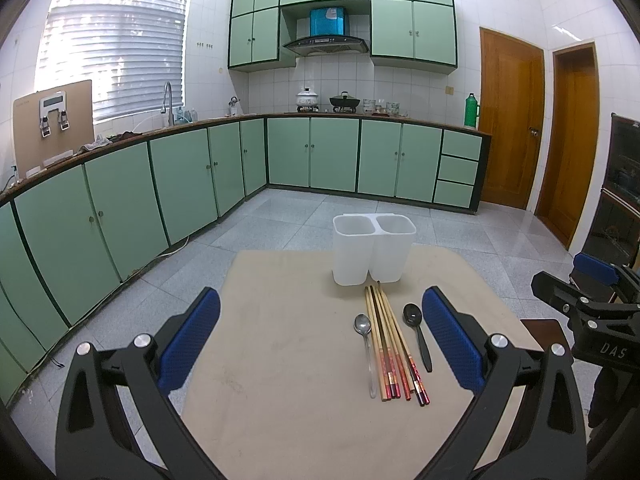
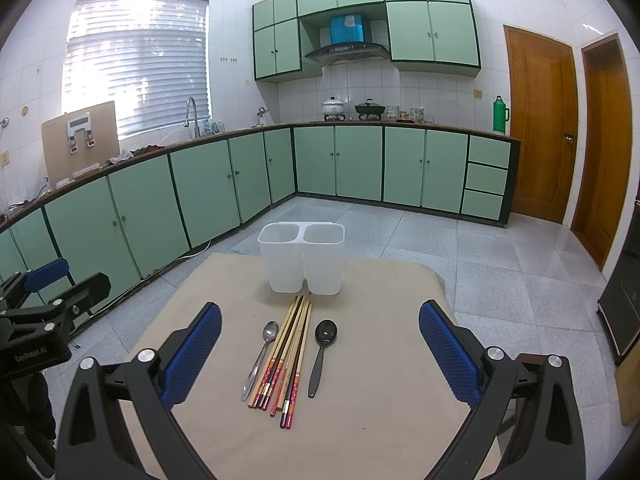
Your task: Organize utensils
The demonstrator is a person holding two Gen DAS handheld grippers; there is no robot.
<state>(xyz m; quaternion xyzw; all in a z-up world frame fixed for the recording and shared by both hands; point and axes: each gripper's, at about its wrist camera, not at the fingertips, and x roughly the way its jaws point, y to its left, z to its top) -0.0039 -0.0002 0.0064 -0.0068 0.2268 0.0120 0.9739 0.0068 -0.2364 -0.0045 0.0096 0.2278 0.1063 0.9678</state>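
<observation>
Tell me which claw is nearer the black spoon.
Right, though not by much. The black spoon lies between the right claw fingers, centred ahead of it. From the left claw it sits off to the right, beside that claw's right finger.

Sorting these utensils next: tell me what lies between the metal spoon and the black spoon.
The bundle of chopsticks lies between the metal spoon and black spoon; both wrist views show it.

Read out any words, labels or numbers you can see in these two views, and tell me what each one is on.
"DAS": white letters on the black body of the right gripper, seen from the left wrist view.
"GenRobot.AI": small white print on the black body of the left gripper, seen from the right wrist view.
White label on the blue range hood box: too blurred to read.
</observation>
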